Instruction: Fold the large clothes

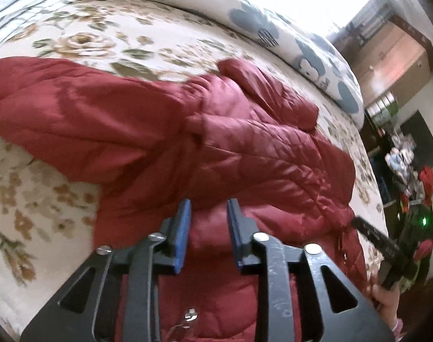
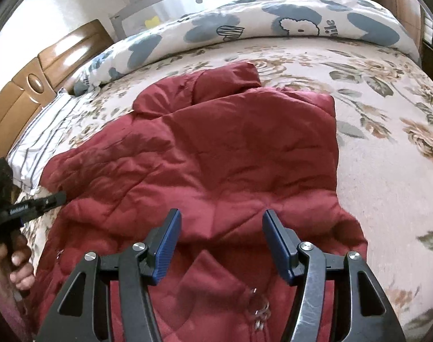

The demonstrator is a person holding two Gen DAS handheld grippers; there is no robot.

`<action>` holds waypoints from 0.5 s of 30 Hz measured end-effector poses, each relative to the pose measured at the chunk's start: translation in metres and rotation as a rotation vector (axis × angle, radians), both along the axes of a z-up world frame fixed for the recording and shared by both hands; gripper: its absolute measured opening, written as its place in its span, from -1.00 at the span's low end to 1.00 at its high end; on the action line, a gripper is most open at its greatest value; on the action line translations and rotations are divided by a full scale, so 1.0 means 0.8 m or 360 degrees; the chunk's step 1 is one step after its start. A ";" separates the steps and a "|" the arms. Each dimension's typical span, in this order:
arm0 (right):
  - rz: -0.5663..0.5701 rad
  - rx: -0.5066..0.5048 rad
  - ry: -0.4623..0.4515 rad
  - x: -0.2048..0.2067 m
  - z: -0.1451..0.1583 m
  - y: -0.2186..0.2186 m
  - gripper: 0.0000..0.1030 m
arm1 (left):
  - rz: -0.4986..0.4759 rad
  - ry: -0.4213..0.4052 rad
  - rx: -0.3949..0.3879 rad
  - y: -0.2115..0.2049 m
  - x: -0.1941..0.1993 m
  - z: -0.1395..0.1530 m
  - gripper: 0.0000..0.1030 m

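Observation:
A dark red quilted jacket lies spread on the floral bed sheet, with one sleeve stretched out to the left. My left gripper hovers over the jacket's near part, open a little, its blue pads clear of the cloth. In the right wrist view the jacket lies flat with its collar at the far end. My right gripper stands open above the jacket's lower middle, with nothing between its fingers. Each gripper shows at the edge of the other's view, held by a hand.
A rolled white quilt with blue shapes lies along the bed's far side. A striped pillow and the wooden headboard are at the left. Shelves and clutter stand past the bed's right edge.

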State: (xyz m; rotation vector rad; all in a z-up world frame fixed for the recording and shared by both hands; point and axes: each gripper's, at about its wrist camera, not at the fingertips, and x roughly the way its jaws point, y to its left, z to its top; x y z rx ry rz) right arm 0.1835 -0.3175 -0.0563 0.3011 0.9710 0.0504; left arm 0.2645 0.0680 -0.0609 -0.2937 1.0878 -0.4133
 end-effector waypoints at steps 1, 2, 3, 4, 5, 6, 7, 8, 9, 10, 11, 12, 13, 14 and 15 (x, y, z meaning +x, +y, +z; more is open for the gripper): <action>0.0004 0.0008 0.0001 -0.003 0.001 0.002 0.19 | 0.0035 -0.0007 -0.0003 0.009 0.000 0.001 -0.21; 0.0010 0.0013 0.0006 -0.006 0.001 0.004 0.19 | 0.0056 -0.0009 -0.0011 0.017 0.001 0.001 -0.20; 0.0016 0.0012 0.0012 -0.010 0.001 0.006 0.19 | 0.0080 -0.0007 -0.0016 0.025 0.002 0.000 -0.20; 0.0020 0.0011 0.0015 -0.012 0.001 0.008 0.19 | 0.0097 -0.0004 -0.0019 0.031 0.003 -0.001 -0.20; 0.0026 0.0010 0.0018 -0.016 0.001 0.011 0.19 | 0.0123 0.0004 -0.0025 0.039 0.005 -0.002 -0.20; 0.0032 0.0010 0.0022 -0.019 0.002 0.013 0.19 | 0.0147 0.0011 -0.0037 0.046 0.006 -0.003 -0.18; 0.0038 0.0013 0.0026 -0.022 0.003 0.015 0.19 | 0.0172 0.0020 -0.0054 0.054 0.007 -0.005 -0.09; 0.0042 0.0016 0.0031 -0.025 0.003 0.017 0.19 | 0.0209 0.0034 -0.0086 0.065 0.010 -0.007 -0.03; 0.0047 0.0020 0.0033 -0.028 0.004 0.019 0.19 | 0.0234 0.0040 -0.0107 0.073 0.010 -0.008 0.07; 0.0056 0.0028 0.0029 -0.032 0.006 0.022 0.19 | 0.0266 0.0046 -0.0127 0.081 0.012 -0.010 0.10; 0.0060 0.0031 0.0027 -0.034 0.007 0.024 0.19 | 0.0296 0.0054 -0.0143 0.089 0.014 -0.013 0.10; 0.0069 0.0030 0.0022 -0.037 0.010 0.028 0.20 | 0.0320 0.0065 -0.0153 0.097 0.016 -0.015 0.10; 0.0072 0.0031 0.0020 -0.039 0.011 0.030 0.20 | 0.0339 0.0073 -0.0160 0.103 0.018 -0.018 0.10; 0.0074 0.0033 0.0017 -0.040 0.012 0.032 0.21 | 0.0363 0.0082 -0.0167 0.110 0.020 -0.020 0.10; 0.0077 0.0035 0.0015 -0.041 0.013 0.033 0.21 | 0.0390 0.0090 -0.0175 0.118 0.022 -0.022 0.10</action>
